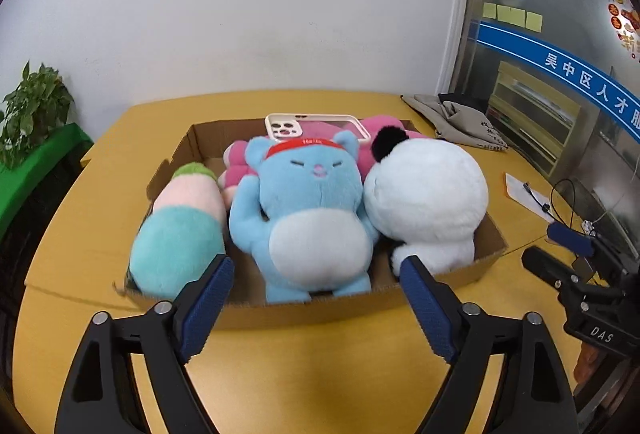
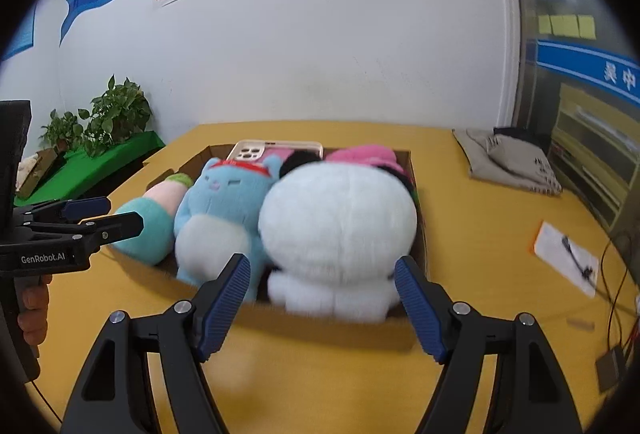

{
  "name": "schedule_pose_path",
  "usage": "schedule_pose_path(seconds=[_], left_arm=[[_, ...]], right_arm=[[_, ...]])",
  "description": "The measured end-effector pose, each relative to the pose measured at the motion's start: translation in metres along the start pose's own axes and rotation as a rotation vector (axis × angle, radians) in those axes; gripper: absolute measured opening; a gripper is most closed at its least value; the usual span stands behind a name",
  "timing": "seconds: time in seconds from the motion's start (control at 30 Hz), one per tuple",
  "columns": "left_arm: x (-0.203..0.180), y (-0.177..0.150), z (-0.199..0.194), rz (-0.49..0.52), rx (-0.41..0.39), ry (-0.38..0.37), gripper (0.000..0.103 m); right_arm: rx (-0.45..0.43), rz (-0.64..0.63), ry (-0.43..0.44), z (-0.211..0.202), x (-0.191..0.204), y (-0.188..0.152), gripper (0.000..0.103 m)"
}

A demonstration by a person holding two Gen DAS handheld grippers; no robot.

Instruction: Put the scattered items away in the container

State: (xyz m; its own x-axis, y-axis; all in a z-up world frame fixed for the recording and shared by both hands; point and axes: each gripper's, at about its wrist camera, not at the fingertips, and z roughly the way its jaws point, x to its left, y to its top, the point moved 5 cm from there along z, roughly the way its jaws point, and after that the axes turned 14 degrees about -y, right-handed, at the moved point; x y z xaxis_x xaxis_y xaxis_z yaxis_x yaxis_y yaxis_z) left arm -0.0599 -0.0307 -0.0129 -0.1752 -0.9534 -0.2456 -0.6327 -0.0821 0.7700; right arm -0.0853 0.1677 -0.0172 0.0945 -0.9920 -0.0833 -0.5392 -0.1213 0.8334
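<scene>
A shallow cardboard box (image 1: 304, 310) (image 2: 328, 322) on the yellow table holds a blue plush cat (image 1: 308, 210) (image 2: 220, 210), a white panda plush (image 1: 428, 202) (image 2: 340, 230), a teal and pink plush (image 1: 180, 226) (image 2: 148, 222), a pink plush (image 1: 240, 166) (image 2: 364, 154) and a phone case (image 1: 312, 126) (image 2: 272, 150). My left gripper (image 1: 318, 274) is open and empty in front of the box's near wall. My right gripper (image 2: 322, 274) is open and empty in front of the panda. The left gripper also shows at the left of the right wrist view (image 2: 100, 218).
A folded grey cloth bag (image 1: 460, 122) (image 2: 512, 162) lies at the table's far right. A white paper with a cable (image 1: 528, 194) (image 2: 568, 258) lies right of the box. Potted plants (image 1: 32, 110) (image 2: 100, 118) stand left on a green surface. The wall stands behind.
</scene>
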Motion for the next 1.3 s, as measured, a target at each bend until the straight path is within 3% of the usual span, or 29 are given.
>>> schedule_pose_path(seconds=[0.17,0.47,0.73,1.0,1.3], left_arm=[[-0.012,-0.018,-0.020,-0.024,-0.033,0.019,0.093],[-0.026,-0.036,-0.037,-0.038,-0.057,0.034,0.099],[-0.023,-0.048,-0.036,-0.046,-0.041,0.034,0.102],[-0.018,-0.055,-0.034,-0.021,-0.024,0.097,0.102],[-0.021,-0.055,-0.028,-0.019,-0.024,0.074,0.102]], right_arm=[[0.043,-0.025,-0.023,-0.008,-0.006,-0.027,0.075],[0.000,-0.034,0.035,-0.031,0.004,-0.036,0.078],[0.008,-0.037,0.026,-0.031,0.017,-0.042,0.078],[0.024,-0.039,-0.026,-0.023,0.020,-0.048,0.078],[0.040,-0.036,-0.077,-0.020,0.005,-0.050,0.078]])
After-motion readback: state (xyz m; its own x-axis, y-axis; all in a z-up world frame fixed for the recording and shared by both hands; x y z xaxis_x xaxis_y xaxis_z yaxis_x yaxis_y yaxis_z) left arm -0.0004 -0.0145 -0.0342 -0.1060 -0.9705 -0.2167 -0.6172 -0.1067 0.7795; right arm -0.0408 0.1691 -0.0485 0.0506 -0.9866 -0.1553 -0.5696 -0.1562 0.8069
